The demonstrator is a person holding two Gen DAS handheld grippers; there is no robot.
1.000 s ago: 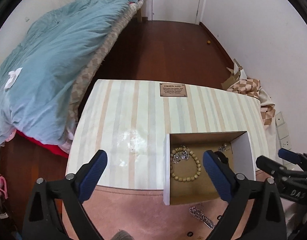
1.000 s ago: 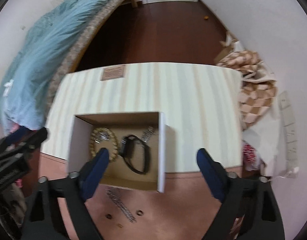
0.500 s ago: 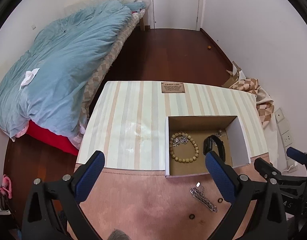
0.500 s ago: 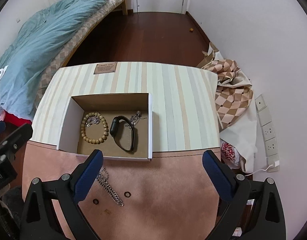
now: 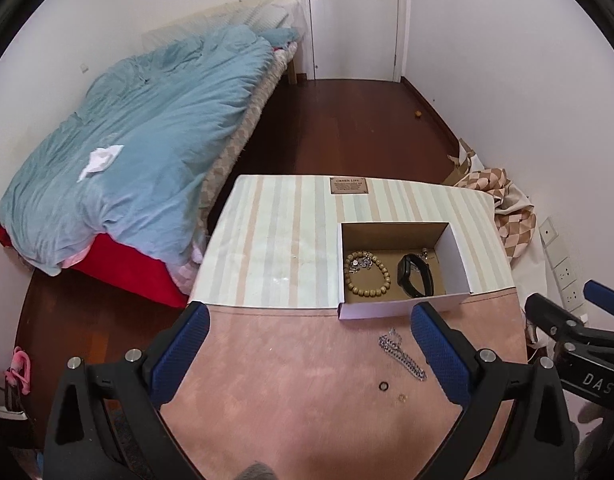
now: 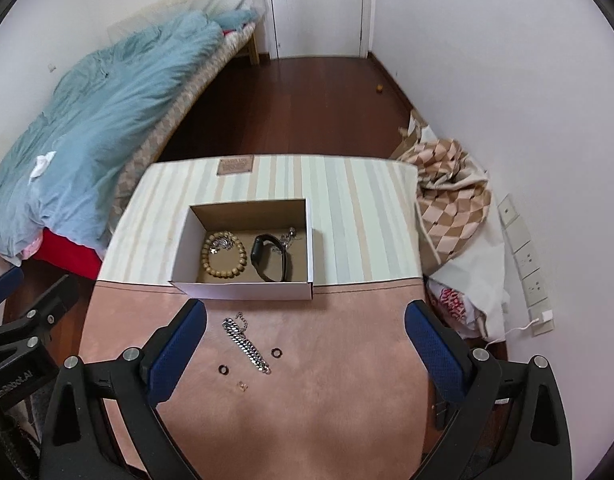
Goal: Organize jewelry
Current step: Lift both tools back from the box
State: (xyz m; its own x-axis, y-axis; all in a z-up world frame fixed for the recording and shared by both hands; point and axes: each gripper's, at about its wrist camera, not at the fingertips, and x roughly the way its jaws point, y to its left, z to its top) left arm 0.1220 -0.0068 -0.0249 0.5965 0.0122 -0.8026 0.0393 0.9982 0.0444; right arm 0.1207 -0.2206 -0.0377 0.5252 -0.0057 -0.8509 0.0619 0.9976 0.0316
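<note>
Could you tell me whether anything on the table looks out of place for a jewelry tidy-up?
Yes. A silver chain, two dark rings and a small pale ring lie loose on the pink mat, outside the cardboard box. The bead bracelet and black watch are already in the box. Both grippers are open and empty.

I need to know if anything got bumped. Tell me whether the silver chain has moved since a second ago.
No. The silver chain lies in the same place on the pink mat, just in front of the cardboard box, rings beside it as before; only the cameras pulled back.
</note>
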